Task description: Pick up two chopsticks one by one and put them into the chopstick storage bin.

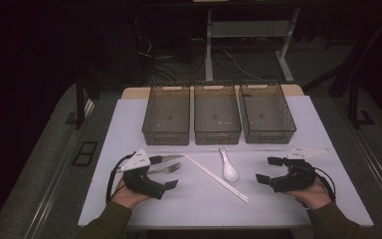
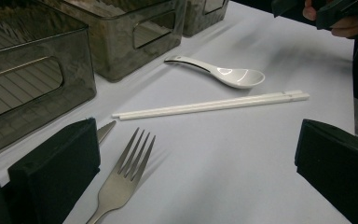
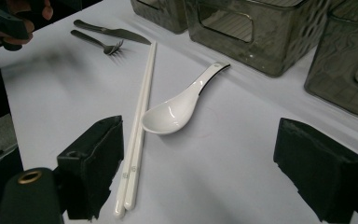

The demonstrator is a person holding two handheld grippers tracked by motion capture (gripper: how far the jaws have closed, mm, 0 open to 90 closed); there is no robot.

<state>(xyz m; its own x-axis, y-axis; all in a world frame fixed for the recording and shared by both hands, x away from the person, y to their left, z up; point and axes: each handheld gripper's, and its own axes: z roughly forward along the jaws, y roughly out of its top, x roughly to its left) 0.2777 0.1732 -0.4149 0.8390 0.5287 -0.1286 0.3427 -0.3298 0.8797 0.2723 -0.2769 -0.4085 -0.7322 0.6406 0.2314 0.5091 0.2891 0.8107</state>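
Observation:
On the white table (image 1: 298, 144) lie a metal knife (image 1: 169, 158), a metal fork (image 1: 166, 169), a pair of white chopsticks (image 1: 216, 178) and a white ceramic spoon (image 1: 229, 169). My left gripper (image 1: 163, 172) rests open at the near left, its jaws on either side of the fork (image 2: 121, 182), with the knife tip (image 2: 105, 131) just beyond one jaw. My right gripper (image 1: 267, 170) stands open at the near right, empty. It faces the spoon (image 3: 177, 109) and the near ends of the chopsticks (image 3: 140, 116).
Three empty grey see-through bins stand in a row behind the cutlery: left (image 1: 166, 115), middle (image 1: 217, 114), right (image 1: 267, 113). Dark floor, cables and white table legs (image 1: 209, 45) lie beyond the far edge.

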